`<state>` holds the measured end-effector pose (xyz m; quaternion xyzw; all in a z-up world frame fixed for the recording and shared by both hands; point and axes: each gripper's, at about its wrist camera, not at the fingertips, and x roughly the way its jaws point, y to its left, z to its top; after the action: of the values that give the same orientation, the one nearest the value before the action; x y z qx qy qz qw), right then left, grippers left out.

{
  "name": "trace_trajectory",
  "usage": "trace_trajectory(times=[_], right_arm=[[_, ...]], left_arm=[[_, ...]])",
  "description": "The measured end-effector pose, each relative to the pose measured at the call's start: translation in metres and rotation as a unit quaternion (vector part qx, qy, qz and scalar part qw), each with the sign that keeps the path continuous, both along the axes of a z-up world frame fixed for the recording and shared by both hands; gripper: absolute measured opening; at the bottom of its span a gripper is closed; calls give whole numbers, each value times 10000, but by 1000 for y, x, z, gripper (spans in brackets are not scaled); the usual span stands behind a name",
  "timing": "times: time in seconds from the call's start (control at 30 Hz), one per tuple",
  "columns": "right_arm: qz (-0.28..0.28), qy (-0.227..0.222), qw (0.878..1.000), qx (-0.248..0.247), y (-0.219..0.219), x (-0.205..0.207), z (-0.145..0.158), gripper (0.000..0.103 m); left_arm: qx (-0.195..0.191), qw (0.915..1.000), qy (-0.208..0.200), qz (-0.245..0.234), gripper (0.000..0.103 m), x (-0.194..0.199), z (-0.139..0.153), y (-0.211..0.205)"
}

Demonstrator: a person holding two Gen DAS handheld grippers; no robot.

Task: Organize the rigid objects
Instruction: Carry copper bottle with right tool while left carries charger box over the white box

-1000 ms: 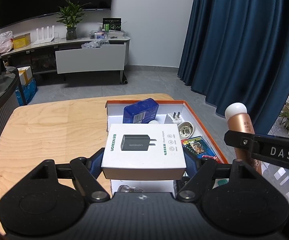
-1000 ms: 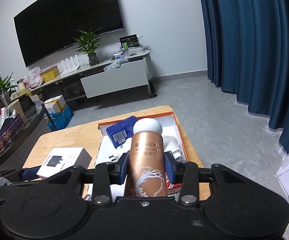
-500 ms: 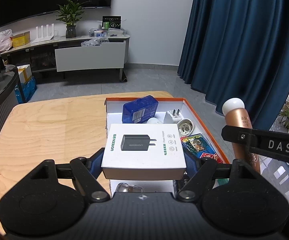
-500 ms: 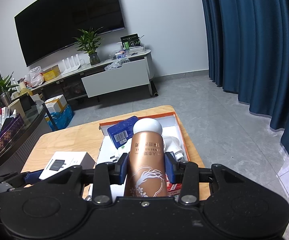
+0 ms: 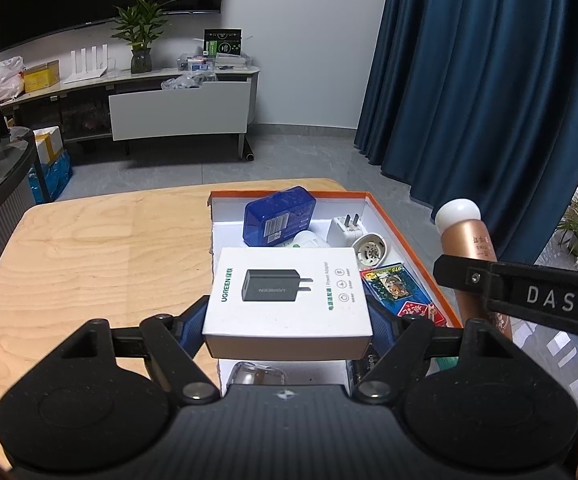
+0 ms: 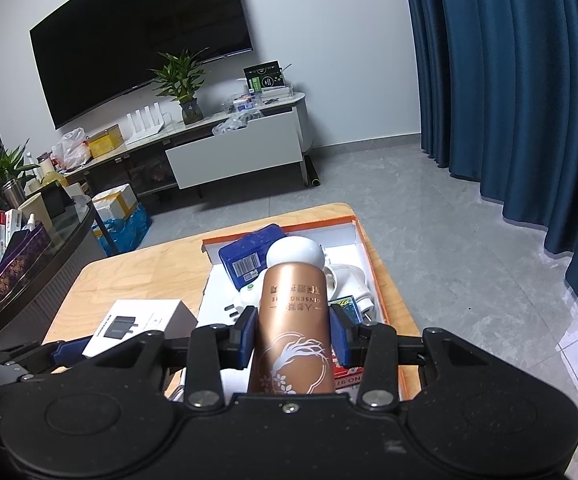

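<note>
Two handheld grippers are working above one light wooden table [image 5: 89,248], each carrying one object. The left gripper [image 5: 287,318] is pinching a white rectangular cardboard charger box printed with a black power adapter [image 5: 287,296] between its two blue-padded fingers [image 5: 191,322], which are pressing against the box's left and right sides; the box is lying flat and level, raised over the near half of the tray. The right gripper [image 6: 292,336] is clamping a copper-coloured cylindrical bottle with a round white cap [image 6: 293,316] between its two blue pads [image 6: 339,340], cap pointing away from the camera. From the left wrist view this bottle [image 5: 471,256] is standing just outside the tray's right rim.

One shallow rectangular box tray with an orange rim and white interior [image 5: 401,226] is sitting on the right part of the table. Visible inside it are one translucent blue plastic case bearing a barcode label [image 5: 279,216], tilted against the far wall; one white two-prong plug adapter [image 5: 345,230]; one white round socket piece [image 5: 371,248] beside it; one small white rounded item with a green mark [image 5: 309,240], partly hidden; and two colourful printed card packs [image 5: 389,286] near the right wall. One clear plastic item [image 5: 255,372] is showing under the held box, too hidden to identify.
</note>
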<state>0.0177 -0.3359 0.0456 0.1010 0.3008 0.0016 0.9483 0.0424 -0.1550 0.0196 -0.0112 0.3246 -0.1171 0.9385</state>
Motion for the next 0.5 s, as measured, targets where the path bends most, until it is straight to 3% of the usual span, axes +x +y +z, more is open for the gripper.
trace_trajectory(times=[0.5], right_arm=[[67, 134, 9999, 67, 0, 6, -5, 48]], left_arm=[[-20, 10000, 73, -18, 79, 1, -4, 1]])
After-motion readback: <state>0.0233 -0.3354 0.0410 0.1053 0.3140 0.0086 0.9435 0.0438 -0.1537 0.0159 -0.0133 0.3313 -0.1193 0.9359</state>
